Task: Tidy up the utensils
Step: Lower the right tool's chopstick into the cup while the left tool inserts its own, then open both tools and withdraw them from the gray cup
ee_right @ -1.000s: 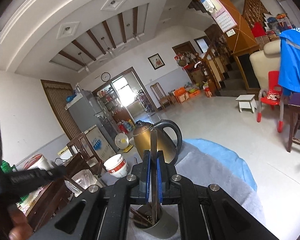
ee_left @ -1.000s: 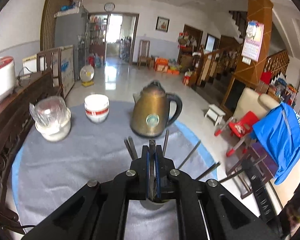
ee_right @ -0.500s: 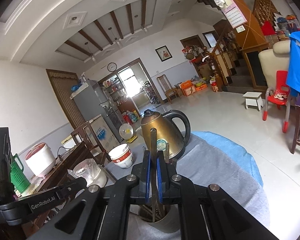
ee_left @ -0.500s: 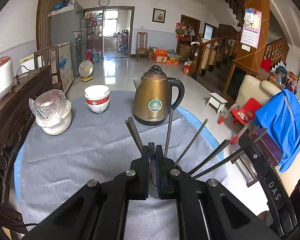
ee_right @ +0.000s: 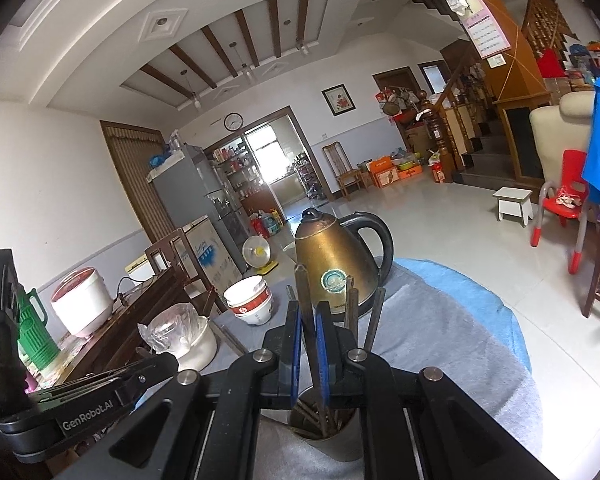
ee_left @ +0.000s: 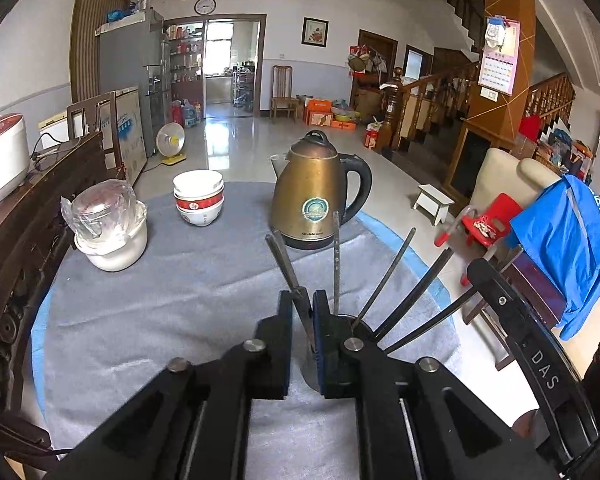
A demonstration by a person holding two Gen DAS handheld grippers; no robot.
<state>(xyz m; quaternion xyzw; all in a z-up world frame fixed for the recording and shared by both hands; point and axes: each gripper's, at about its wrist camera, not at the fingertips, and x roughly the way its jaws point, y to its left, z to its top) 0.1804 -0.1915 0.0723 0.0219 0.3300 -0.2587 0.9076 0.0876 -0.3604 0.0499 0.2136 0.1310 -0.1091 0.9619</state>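
Observation:
A metal cup (ee_right: 332,436) stands on the grey cloth and holds several dark metal utensils. In the left wrist view the cup (ee_left: 360,322) shows just beyond my fingers with utensil handles (ee_left: 414,286) fanning up to the right. My left gripper (ee_left: 302,312) has its jaws a little apart around one utensil handle (ee_left: 282,258) that leans left. My right gripper (ee_right: 307,334) has its jaws slightly apart around an upright utensil (ee_right: 301,284) that reaches down into the cup.
A brass kettle (ee_left: 314,200) stands behind the cup. Stacked white bowls (ee_left: 198,198) and a white pot with a plastic-wrapped lid (ee_left: 108,230) sit at the back left. A dark wooden sideboard (ee_left: 16,248) runs along the left. The table's edge (ee_left: 432,276) curves at right.
Both grippers' jaws have parted slightly from tightly shut. The left gripper has dropped and drawn back, so more utensil handles show. The right gripper has lowered its utensil deeper into the cup.

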